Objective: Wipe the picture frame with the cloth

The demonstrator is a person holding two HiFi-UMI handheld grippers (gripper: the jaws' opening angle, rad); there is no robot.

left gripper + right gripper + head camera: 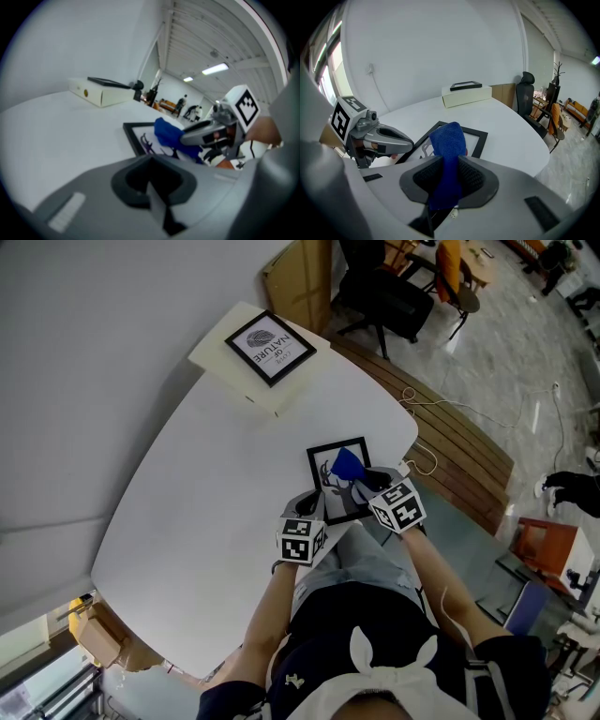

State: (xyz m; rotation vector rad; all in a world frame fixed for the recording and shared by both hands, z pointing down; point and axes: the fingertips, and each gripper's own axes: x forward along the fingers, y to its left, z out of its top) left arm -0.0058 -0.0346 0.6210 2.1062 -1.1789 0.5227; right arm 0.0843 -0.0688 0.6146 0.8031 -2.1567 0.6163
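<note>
blue cloth (447, 137) tight in right gripper (449, 171) over picture frame (480, 136); left gripper (152, 180) closed, empty; far print (270, 345) "of nature"

In the head view I see the picture frame (339, 479) lying on the table (187, 502) just right of centre, with the cloth (348, 463) over it. The left gripper (312, 512) sits at its lower left and the right gripper (367, 482) at its lower right. At upper centre a second frame (270, 346) rests on a box (211, 357).
</note>
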